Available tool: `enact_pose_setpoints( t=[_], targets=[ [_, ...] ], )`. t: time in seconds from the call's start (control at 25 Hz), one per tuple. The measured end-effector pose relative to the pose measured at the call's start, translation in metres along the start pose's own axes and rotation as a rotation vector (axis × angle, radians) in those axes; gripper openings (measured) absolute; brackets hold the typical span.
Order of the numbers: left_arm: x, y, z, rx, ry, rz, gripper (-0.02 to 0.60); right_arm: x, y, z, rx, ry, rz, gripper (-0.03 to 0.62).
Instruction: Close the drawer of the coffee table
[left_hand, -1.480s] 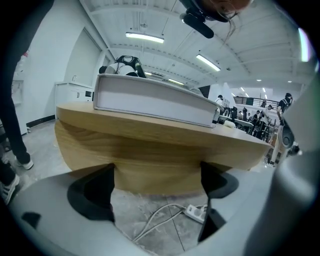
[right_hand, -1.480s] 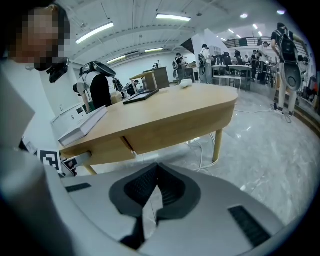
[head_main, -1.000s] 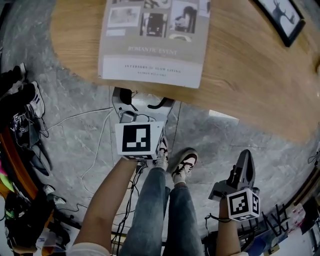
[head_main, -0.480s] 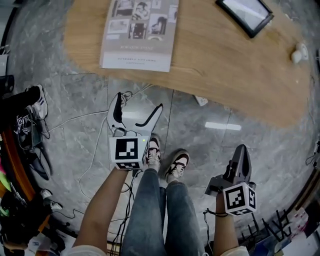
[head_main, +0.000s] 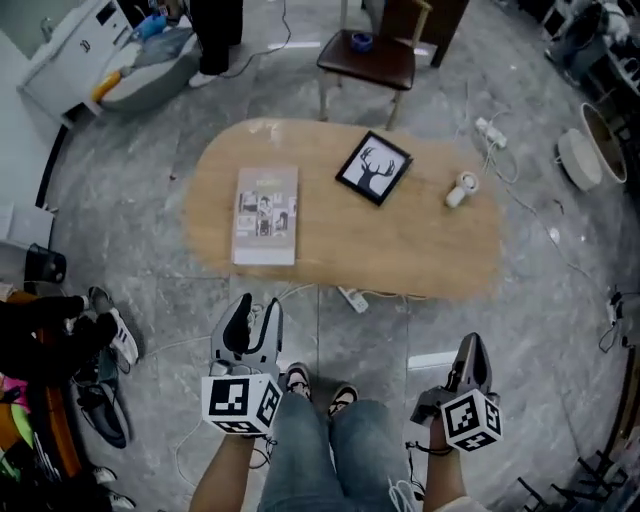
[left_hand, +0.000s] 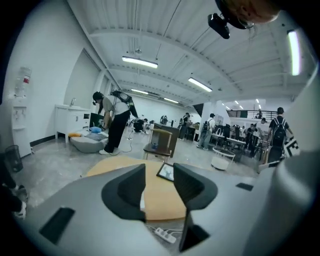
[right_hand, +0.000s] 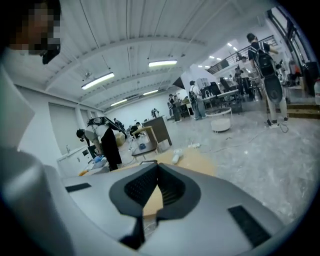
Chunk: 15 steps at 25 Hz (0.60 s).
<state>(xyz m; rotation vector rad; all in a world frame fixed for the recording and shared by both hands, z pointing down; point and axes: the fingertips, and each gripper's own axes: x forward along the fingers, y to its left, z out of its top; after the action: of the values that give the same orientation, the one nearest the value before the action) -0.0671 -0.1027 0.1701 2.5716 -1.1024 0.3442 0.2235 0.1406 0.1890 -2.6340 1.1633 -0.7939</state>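
L gripper (head_main: 258, 306) hangs over the floor just short of the oval wooden bench (head_main: 420, 250), jaws part-way apart w/ nothing between them, having just been closing. R gripper (head_main: 470, 345) is level w/ it, jaws together, empty. Bench carries a book (head_main: 266, 215), deer pic (head_main: 373, 167) & small white item (head_main: 461, 189); its drawer can't be made out from above

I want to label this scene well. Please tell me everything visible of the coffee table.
The coffee table has an oblong, rounded top that looks like light wood. It stands on the grey floor, ahead of the person. A book, a black-framed deer picture and a small white object lie on it. No drawer shows from above.
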Motion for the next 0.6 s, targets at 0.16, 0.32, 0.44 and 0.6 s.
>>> enact_pose_setpoints(
  t=[0.16,0.32,0.44,0.6],
  targets=[
    [-0.041,-0.017,0.091,-0.019,-0.08,0.025,0.071,-0.035,0.037,0.091,-0.053,-0.11,0.071,0.002],
    [-0.097,-0.029,0.132,-0.037,-0.082,0.057,-0.003,-0.084,0.057,0.149,-0.133,-0.137,0.133,0.002],
    [-0.122,-0.029,0.158,-0.061,-0.112,0.055,-0.005,-0.107,0.067,0.177,-0.15,-0.165,0.156,0.002],
    [-0.135,-0.024,0.187,-0.03,-0.154,0.061,-0.005,-0.123,0.077,0.189,-0.105,-0.216,0.164,0.002]
  ],
)
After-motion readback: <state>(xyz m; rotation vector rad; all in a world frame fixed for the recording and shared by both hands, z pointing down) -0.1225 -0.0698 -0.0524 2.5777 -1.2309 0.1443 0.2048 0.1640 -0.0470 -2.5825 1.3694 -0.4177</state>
